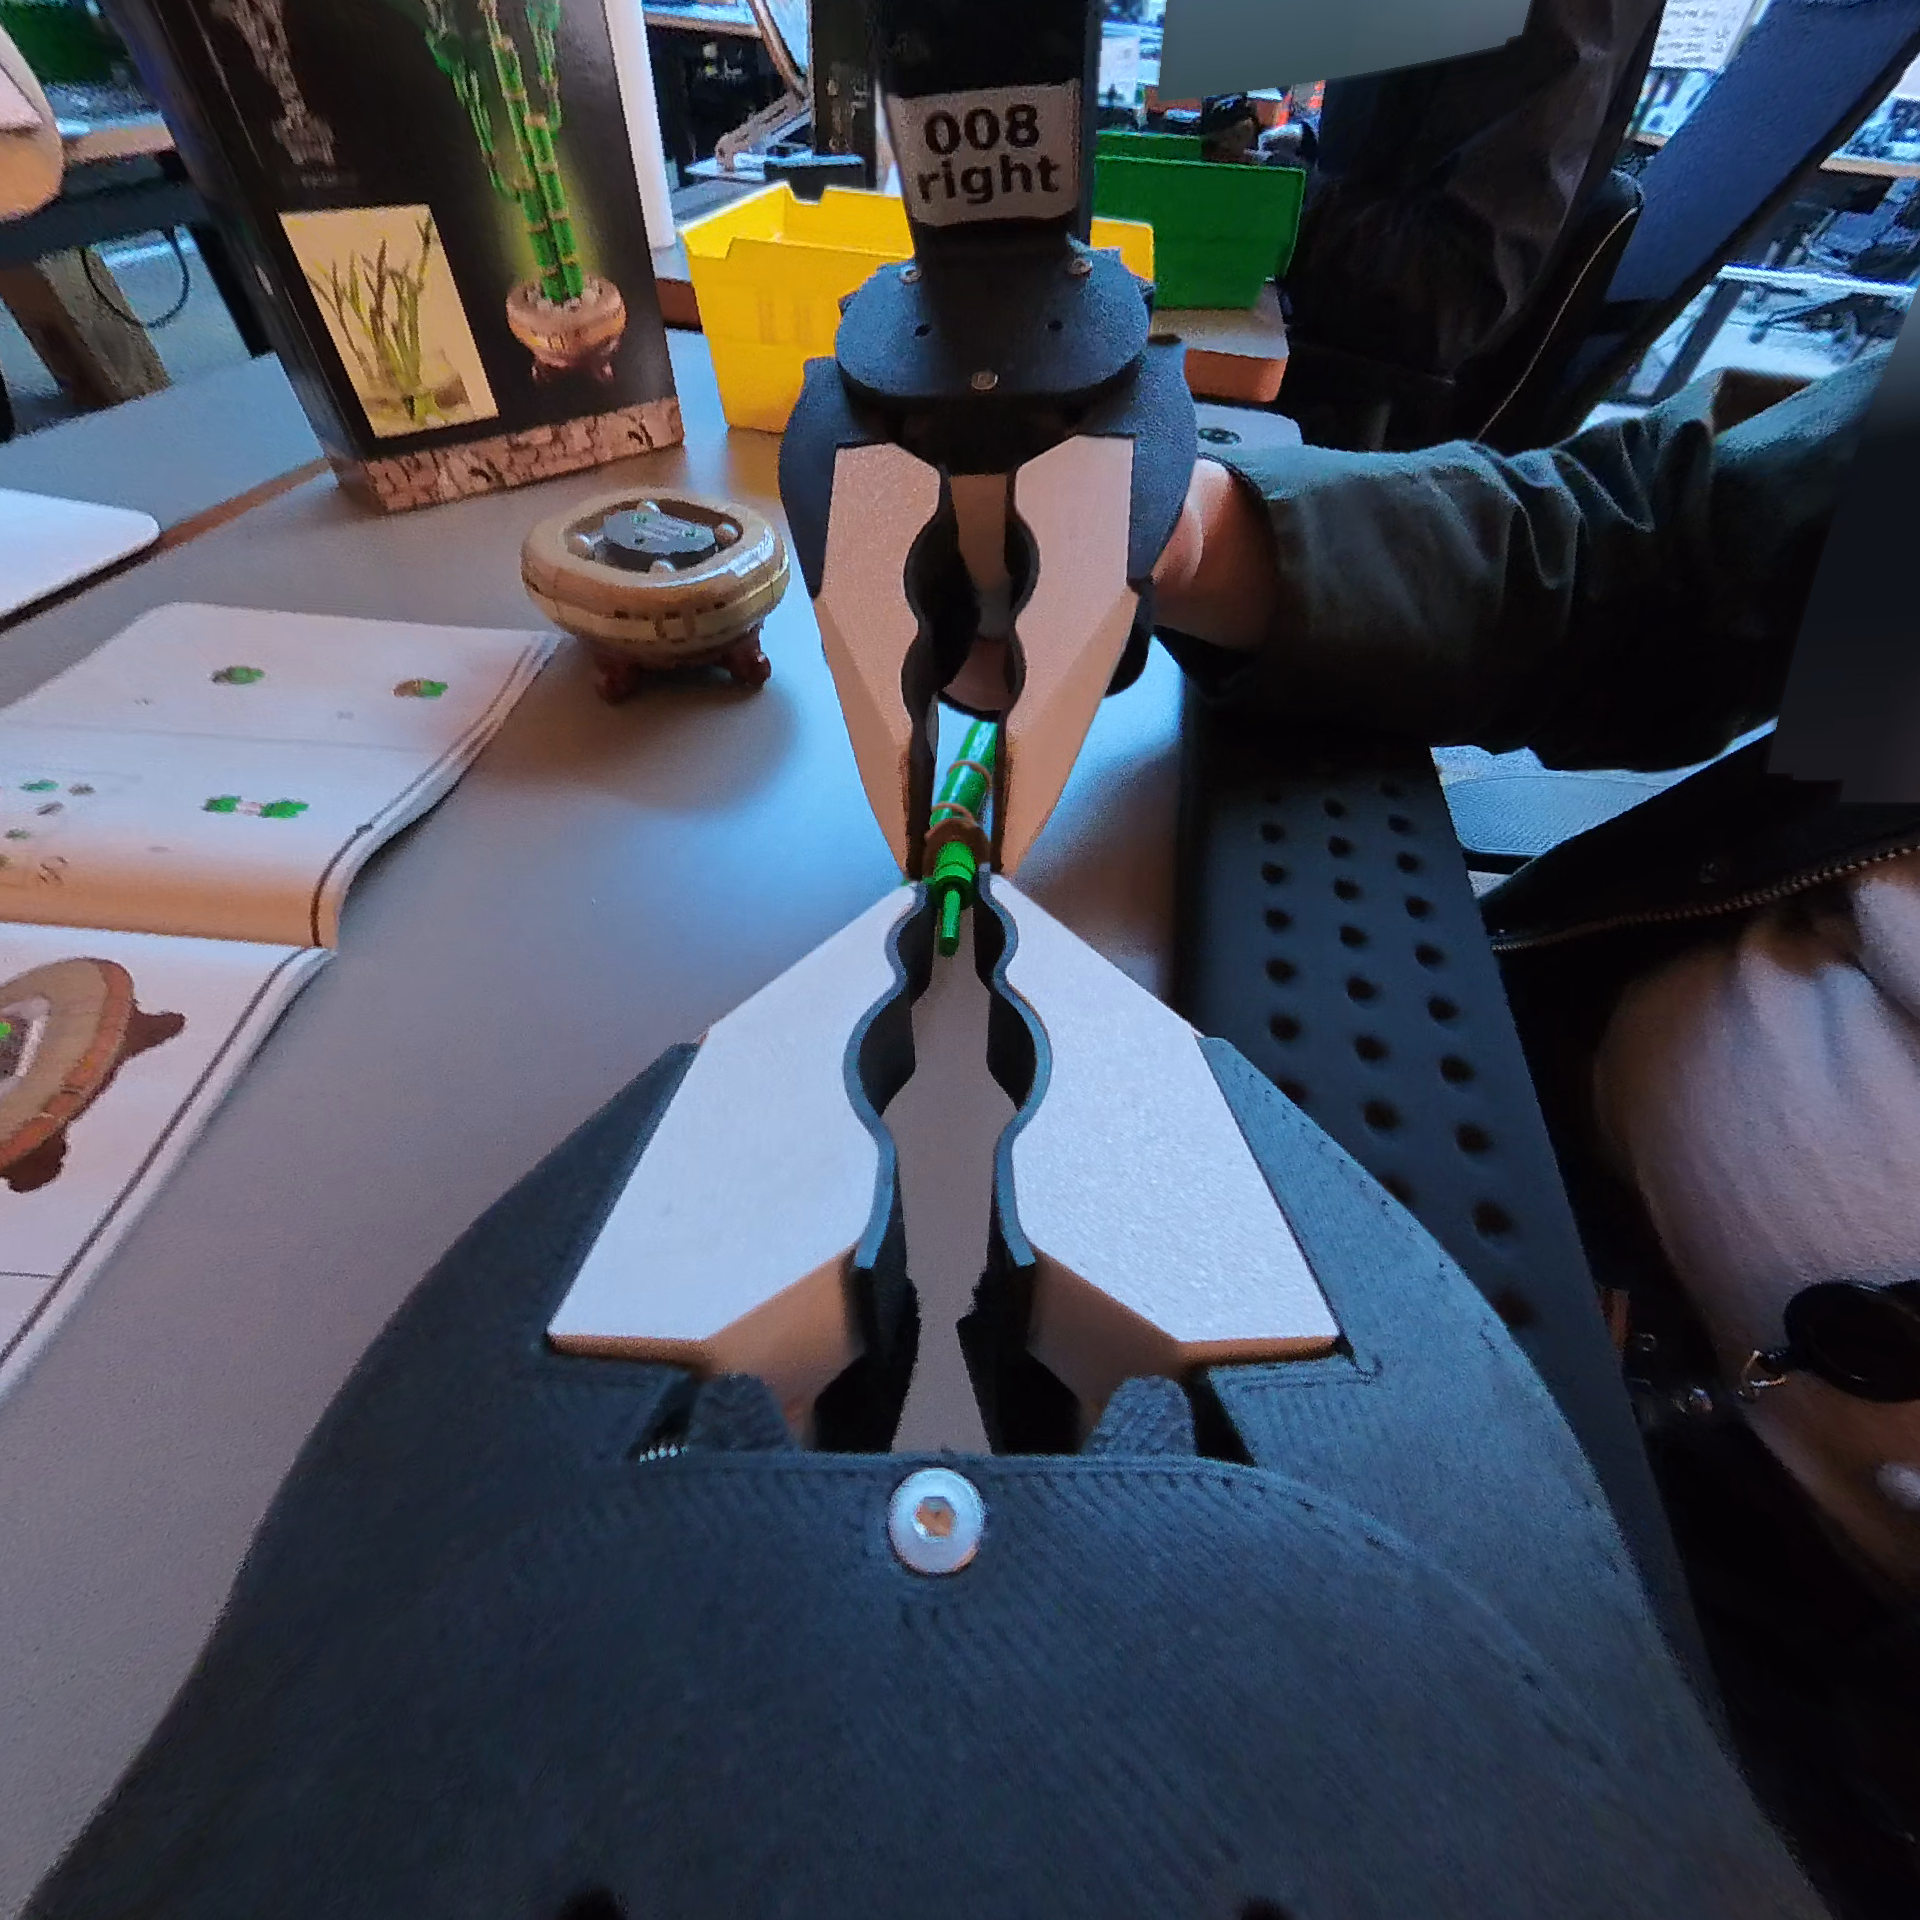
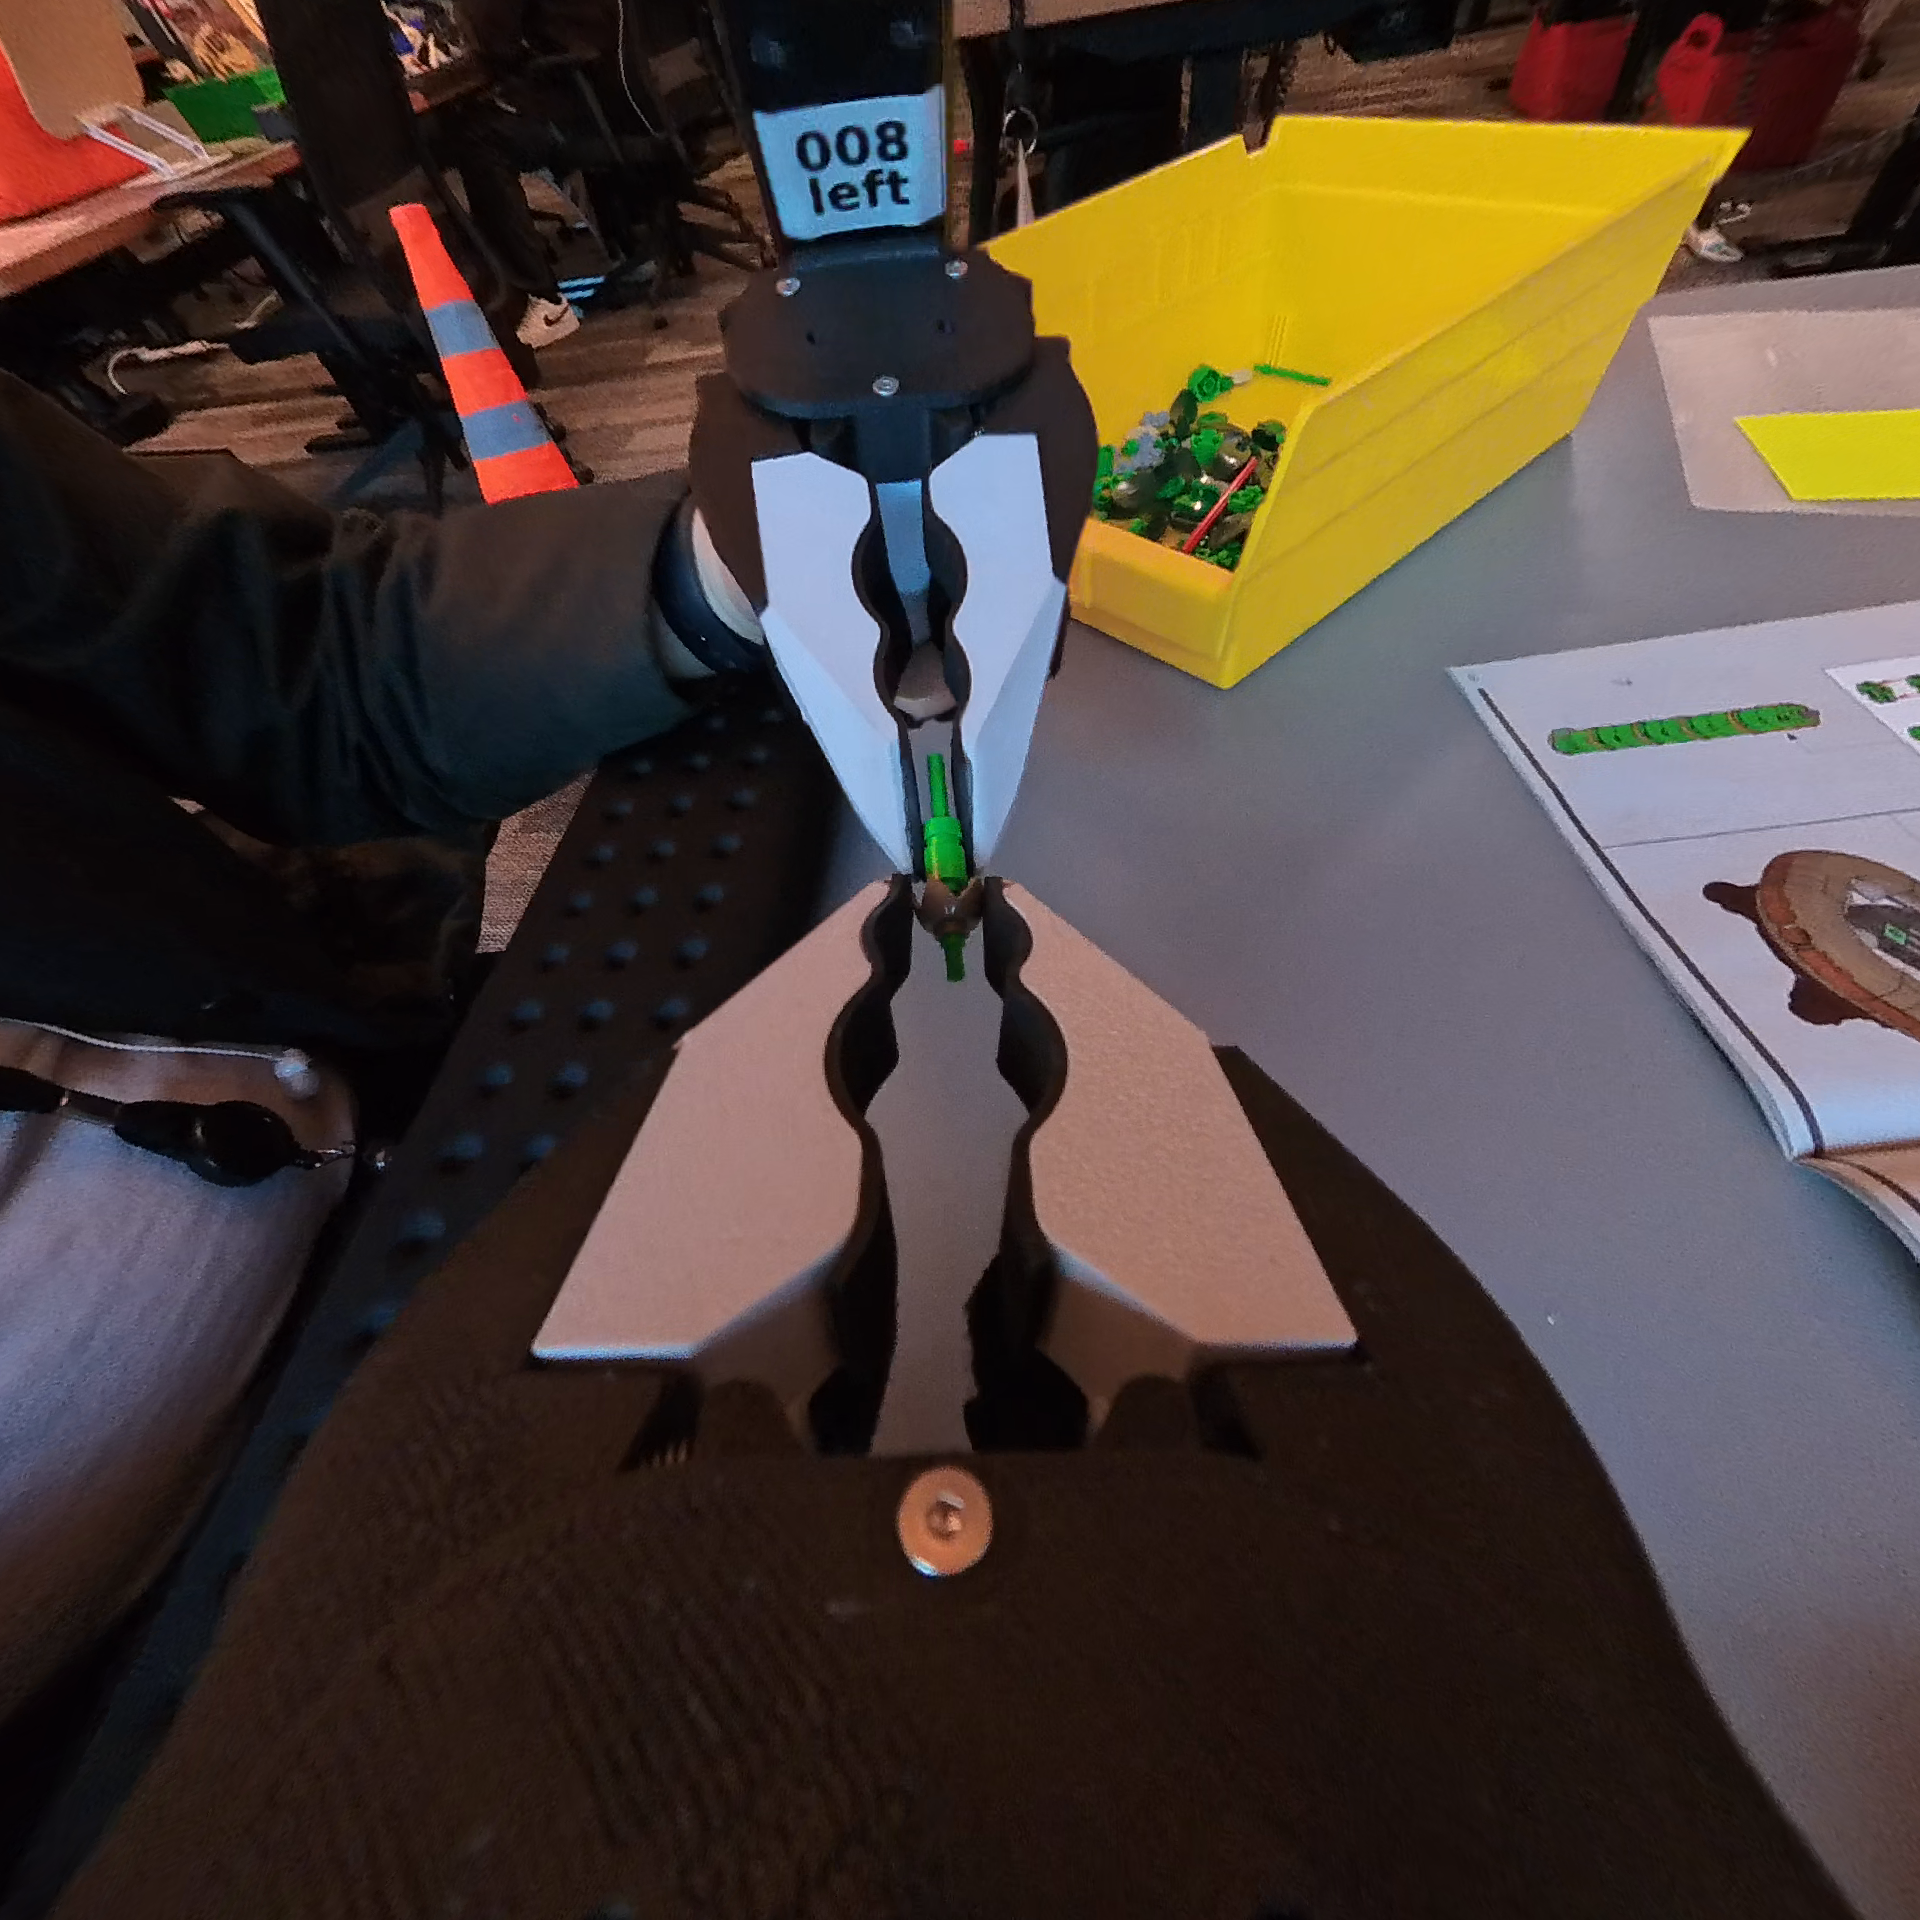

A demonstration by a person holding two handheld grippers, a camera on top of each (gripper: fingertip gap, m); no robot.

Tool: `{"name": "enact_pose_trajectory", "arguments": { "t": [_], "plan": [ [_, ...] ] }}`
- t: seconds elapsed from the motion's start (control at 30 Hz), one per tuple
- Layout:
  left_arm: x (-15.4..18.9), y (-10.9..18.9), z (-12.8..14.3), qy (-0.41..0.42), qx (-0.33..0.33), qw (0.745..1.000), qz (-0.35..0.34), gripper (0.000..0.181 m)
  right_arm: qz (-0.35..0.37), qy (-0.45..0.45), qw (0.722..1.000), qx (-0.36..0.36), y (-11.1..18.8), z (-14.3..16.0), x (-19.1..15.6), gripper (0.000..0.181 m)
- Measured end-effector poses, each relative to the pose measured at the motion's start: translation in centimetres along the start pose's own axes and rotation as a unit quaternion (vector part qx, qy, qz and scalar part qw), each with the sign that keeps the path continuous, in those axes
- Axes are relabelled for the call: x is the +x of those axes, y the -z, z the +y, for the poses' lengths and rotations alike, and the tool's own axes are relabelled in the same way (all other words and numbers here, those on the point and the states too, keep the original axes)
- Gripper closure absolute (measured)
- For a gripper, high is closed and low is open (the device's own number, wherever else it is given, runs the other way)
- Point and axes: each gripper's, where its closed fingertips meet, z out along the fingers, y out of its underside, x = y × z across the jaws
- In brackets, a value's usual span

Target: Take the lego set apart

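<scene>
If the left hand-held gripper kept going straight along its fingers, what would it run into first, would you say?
The right hand-held gripper. The two point tip to tip, and both are shut on the same green stem piece, so the left hand-held gripper would push straight into the other's fingertips. The gap looks almost nil, though depth is unclear.

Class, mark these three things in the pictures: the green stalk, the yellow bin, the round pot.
Green stalk (image 1: 951, 899): left wrist view, on its green tip.
Yellow bin (image 2: 1382, 343): right wrist view, on its side wall.
Round pot (image 1: 655, 603): left wrist view, on its tan side.
</scene>
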Motion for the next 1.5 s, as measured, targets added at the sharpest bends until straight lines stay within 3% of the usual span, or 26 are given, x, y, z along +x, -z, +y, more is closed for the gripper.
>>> {"name": "enact_pose_trajectory", "arguments": {
  "t": [0.43, 0.7, 0.8, 0.9, 0.97, 1.5],
  "plan": [
    [0.6, -0.2, -0.1, 0.001, -0.001, 1.0, 0.013, 0.181, -0.006, 0.009, 0.999, -0.033, 1.3, 0.9, -0.4, 0.168],
    [0.9, 0.0, -0.5, 0.011, 0.02, 0.999, 0.026, 0.181, -0.009, 0.013, 1.0, -0.019, 1.7, 0.5, -0.7, 0.169],
    [0.7, -0.4, -0.7, 0.025, 0.028, 0.999, 0.021, 0.158, -0.005, 0.018, 1.0, -0.018, 1.5, 0.5, -0.7, 0.169],
    [0.7, -0.9, -0.4, 0.015, 0.017, 1.0, 0.017, 0.162, -0.001, 0.028, 0.999, -0.02, 1.2, 0.3, -0.7, 0.169],
    [1.0, -1.0, -0.3, 0.008, 0.012, 1.0, 0.022, 0.176, 0.001, 0.032, 0.999, -0.028, 1.1, 0.6, -0.7, 0.168],
    [0.8, -0.9, -0.2, 0.006, 0.011, 1.0, 0.014, 0.175, 0.009, 0.034, 0.999, -0.037, 0.8, 0.8, -0.6, 0.169]
  ]
}}
